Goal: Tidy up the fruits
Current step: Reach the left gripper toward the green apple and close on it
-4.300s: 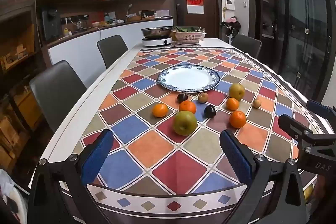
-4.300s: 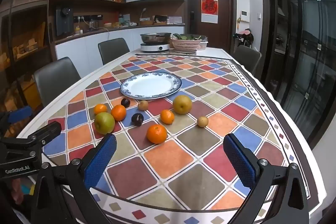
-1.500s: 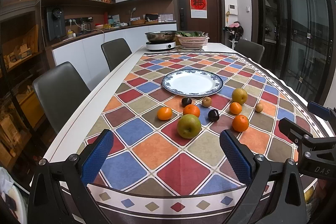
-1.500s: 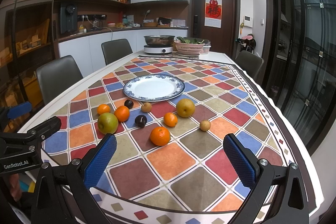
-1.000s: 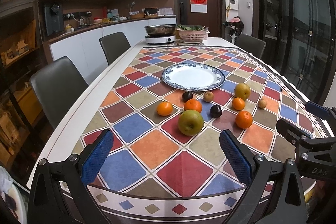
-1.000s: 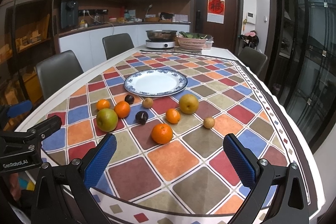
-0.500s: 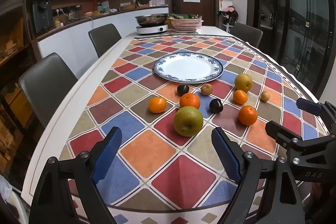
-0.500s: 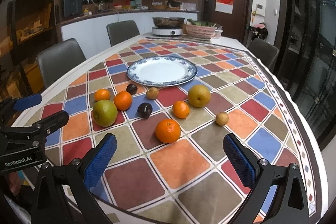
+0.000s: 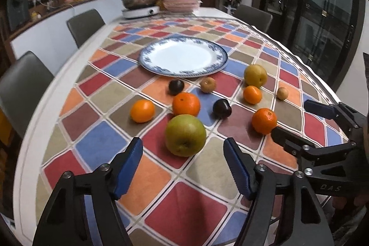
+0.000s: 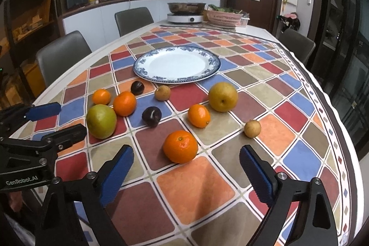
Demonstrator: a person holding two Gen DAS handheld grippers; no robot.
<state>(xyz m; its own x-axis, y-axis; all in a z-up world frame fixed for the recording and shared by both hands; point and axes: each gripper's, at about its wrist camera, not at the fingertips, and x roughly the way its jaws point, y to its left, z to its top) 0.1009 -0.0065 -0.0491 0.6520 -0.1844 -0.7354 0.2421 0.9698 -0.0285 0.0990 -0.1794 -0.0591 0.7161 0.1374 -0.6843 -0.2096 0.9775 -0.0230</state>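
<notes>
Lower centre of frame: my left gripper spread before green apple | right gripper spread before nearest orange

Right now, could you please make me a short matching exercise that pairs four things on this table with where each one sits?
Things:
1. green apple
2. plate
3. basket
4. yellow pear

Places:
A. far end of the table, beside the cooker
B. just ahead of the open left gripper
C. right of the plate's near edge
D. behind all the fruit, nothing on it

Pairs: 1-B, 2-D, 3-A, 4-C
</notes>
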